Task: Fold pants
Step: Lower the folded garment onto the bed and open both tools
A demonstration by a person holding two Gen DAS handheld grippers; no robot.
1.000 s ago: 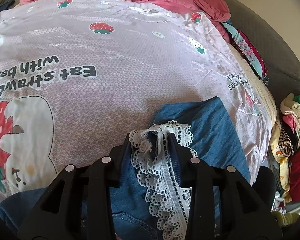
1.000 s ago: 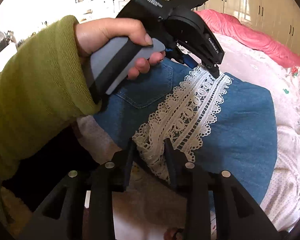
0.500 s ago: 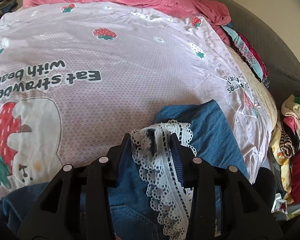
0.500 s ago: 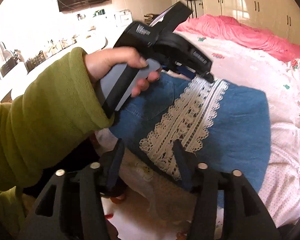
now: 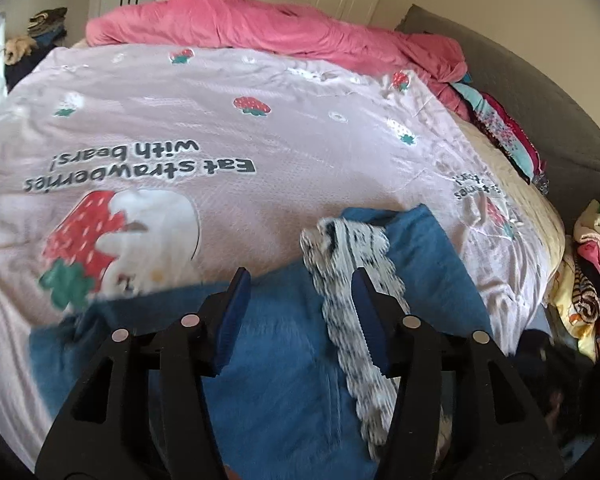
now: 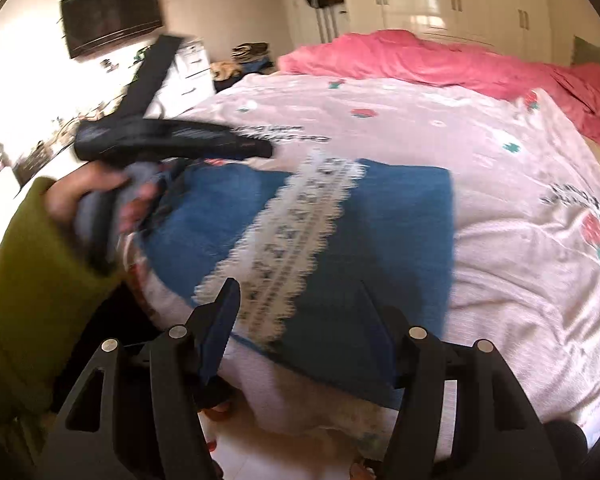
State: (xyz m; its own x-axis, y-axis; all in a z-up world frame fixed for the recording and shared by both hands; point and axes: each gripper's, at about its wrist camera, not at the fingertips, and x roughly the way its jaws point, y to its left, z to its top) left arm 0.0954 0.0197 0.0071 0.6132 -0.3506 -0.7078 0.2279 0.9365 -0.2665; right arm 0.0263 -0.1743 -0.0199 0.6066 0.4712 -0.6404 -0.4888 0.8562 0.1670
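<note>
Two claws, left claw (image 5: 297,282) and right claw (image 6: 297,294), have just been opening and now stand apart, gripping nothing, above the folded denim pants (image 6: 400,240) lying at the near edge of the bed (image 6: 520,280). Denim: soft, moderately heavy, likely unslippery. Lace trim (image 6: 295,236): delicate; grasp the denim folds instead.
</note>
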